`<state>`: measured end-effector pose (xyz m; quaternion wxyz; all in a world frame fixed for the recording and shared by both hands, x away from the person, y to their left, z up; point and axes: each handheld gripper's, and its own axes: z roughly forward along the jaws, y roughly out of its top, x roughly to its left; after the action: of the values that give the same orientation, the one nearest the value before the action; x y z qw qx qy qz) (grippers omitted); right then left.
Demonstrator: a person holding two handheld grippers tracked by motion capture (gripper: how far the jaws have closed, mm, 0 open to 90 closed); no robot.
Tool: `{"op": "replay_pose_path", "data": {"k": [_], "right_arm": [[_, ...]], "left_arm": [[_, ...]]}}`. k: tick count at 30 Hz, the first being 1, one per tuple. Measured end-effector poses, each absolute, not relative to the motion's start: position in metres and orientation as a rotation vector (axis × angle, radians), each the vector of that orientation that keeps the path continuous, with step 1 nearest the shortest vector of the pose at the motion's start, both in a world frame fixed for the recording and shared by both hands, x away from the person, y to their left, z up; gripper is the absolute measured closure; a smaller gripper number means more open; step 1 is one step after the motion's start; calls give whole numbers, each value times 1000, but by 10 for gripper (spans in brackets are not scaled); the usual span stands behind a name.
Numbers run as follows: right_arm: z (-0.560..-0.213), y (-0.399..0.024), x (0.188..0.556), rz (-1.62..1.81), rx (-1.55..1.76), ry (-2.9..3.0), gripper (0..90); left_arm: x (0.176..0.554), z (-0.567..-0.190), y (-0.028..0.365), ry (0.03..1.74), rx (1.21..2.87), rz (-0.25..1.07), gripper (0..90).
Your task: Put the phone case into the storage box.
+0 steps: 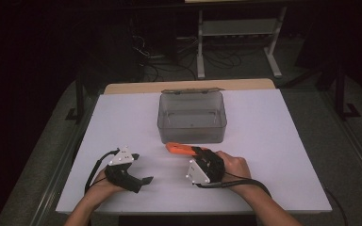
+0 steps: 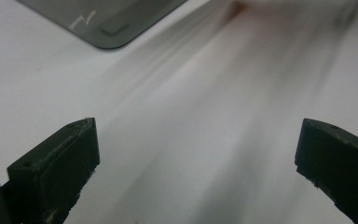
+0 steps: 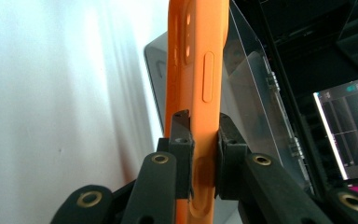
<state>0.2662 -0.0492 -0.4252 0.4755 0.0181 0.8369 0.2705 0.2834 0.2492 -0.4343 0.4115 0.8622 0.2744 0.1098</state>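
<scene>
Left tongs (image 1: 140, 176) at near left of the white surface (image 1: 273, 141), resting low in the person's left hand (image 1: 104, 188); jaws wide apart, nothing between them, confirmed in the left gripper view (image 2: 196, 154) with bare surface between the black jaws. Corner of the smoky box visible at top of that view (image 2: 107, 23).

Centre, far side: clear grey plastic storage box (image 1: 192, 117), open-topped, lid folded back behind it, standing squarely on the surface. Appears empty, though the tinted walls limit certainty.

Just near of the box, right of centre: orange phone in a case (image 1: 179, 148), held at one end, free end pointing left, close to the box front wall but apart from it. Whether lifted off the surface or skimming it cannot be told.

Right tongs (image 1: 199, 153) in the right hand (image 1: 233, 167), clamped on the phone. Right gripper view (image 3: 204, 154) shows pads pressing on the two broad faces near one end, side edge with button slots (image 3: 207, 77) facing the camera.

Handling judgement: rigid, flat, moderately heavy for its size; soft-looking case likely grippy, so slip risk low. End grip leaves a long overhang, hence a tendency to droop or pivot. Screen fragile; set down gently, no dropping into the box. Better hold: across the broad faces nearer the middle, clear of the buttons.
</scene>
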Motion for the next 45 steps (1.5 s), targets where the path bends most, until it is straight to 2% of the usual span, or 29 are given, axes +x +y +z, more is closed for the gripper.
{"op": "replay_pose_path", "data": {"k": [45], "right_arm": [[-410,-73,290,1073,426,2228,787]], "left_arm": [[284,-436,250,696,2166,259,0]]}}
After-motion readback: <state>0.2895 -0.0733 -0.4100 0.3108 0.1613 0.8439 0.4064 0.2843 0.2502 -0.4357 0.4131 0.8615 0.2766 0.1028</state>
